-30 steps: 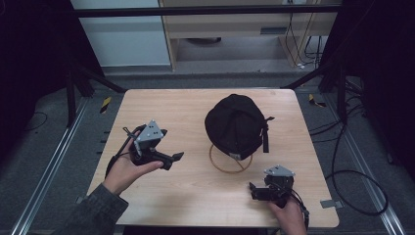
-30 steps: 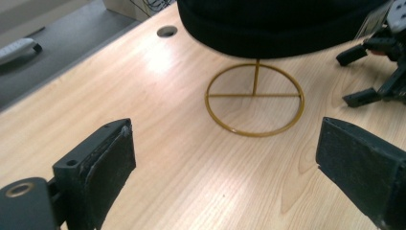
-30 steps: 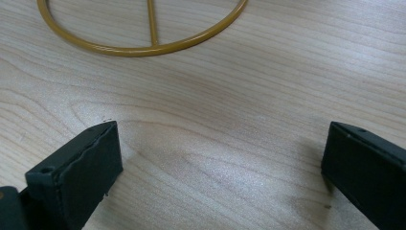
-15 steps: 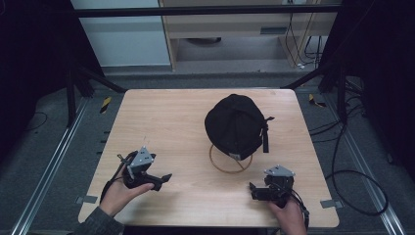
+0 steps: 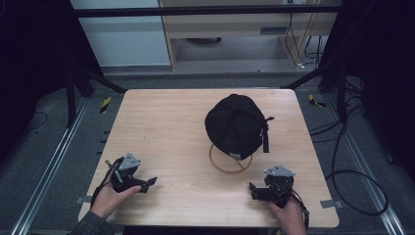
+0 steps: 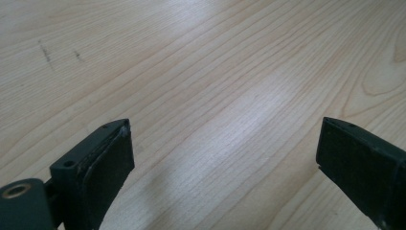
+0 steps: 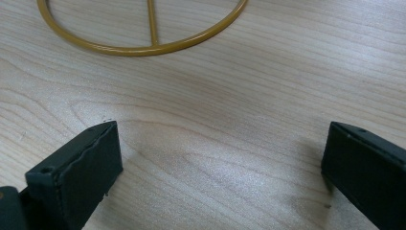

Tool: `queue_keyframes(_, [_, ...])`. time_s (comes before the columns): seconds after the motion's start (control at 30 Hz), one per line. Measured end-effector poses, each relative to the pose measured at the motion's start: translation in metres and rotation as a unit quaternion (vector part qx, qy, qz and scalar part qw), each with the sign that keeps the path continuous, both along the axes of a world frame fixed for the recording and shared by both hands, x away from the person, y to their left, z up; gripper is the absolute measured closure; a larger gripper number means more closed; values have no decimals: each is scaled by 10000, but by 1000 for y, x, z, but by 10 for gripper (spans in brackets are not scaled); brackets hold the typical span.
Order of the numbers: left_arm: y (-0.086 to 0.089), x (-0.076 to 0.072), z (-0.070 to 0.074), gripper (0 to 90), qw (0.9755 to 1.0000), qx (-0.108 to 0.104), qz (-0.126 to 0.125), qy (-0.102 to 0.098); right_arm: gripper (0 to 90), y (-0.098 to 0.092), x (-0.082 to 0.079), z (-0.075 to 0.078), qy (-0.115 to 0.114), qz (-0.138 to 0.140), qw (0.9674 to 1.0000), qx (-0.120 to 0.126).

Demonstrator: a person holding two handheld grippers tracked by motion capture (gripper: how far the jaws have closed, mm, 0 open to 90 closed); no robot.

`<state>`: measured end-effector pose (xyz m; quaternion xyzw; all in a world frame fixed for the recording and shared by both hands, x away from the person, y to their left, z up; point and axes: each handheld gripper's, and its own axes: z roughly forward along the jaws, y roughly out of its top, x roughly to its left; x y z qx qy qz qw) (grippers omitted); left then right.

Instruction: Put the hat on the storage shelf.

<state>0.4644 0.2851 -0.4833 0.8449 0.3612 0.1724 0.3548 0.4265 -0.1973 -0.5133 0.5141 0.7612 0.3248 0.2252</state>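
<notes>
**A:** Two things matter on the counter (image 5: 161, 122): a black cap (image 5: 236, 125) and the gold wire stand (image 5: 230, 164) it sits on, its ring base showing just in front of the cap. The cap looks like light, soft fabric, likely to fold if pinched at the crown; the brim or the back strap (image 5: 265, 136) hanging at its right seems the surer place to take hold. The stand is probably thin, stiff and light, so a tug on the cap could drag or tip it.

**B:** And the fingers?

**A:** The left gripper (image 5: 147, 184) rests well to the left of the cap and nearer the person, its fingers (image 6: 107, 160) spread wide with nothing between them. The right gripper (image 5: 253, 191) lies just in front of the stand, slightly right, its fingers (image 7: 91, 165) equally wide and empty.

**B:** What does each view add?

**A:** The high view gives the cap's whole shape and both hands. The right gripper view brings the ring (image 7: 143, 47) and its cross-spoke close, lying flat on the wood. The left gripper view offers bare grain and a few faint pencil-like marks (image 6: 47, 52).
</notes>
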Motion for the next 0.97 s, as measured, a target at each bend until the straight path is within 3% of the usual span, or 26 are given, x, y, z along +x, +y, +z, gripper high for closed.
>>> queue_keyframes(0.1, [4, 4, -3, 52, 9997, -199, 58, 112, 4, 0, 0, 0, -1, 0, 10000, -2])
queue_keyframes(0.2, [5, 7, -6, 52, 9999, 41, 142, 48, 3, 0, 0, 0, 2, -2, 10000, 2])
queue_keyframes(0.57, [14, 15, -17, 42, 9993, 50, 303, 233, 4, 0, 0, 0, 0, 0, 10000, -1])
queue_keyframes(0.67, [13, 14, -19, 37, 9990, 213, 251, 292, 4, 0, 0, 0, 2, -3, 10000, 1])
queue_keyframes(0.97, [10, 9, -23, 0, 9994, 96, 256, 210, 4, 0, 0, 0, 0, 0, 10000, -3])
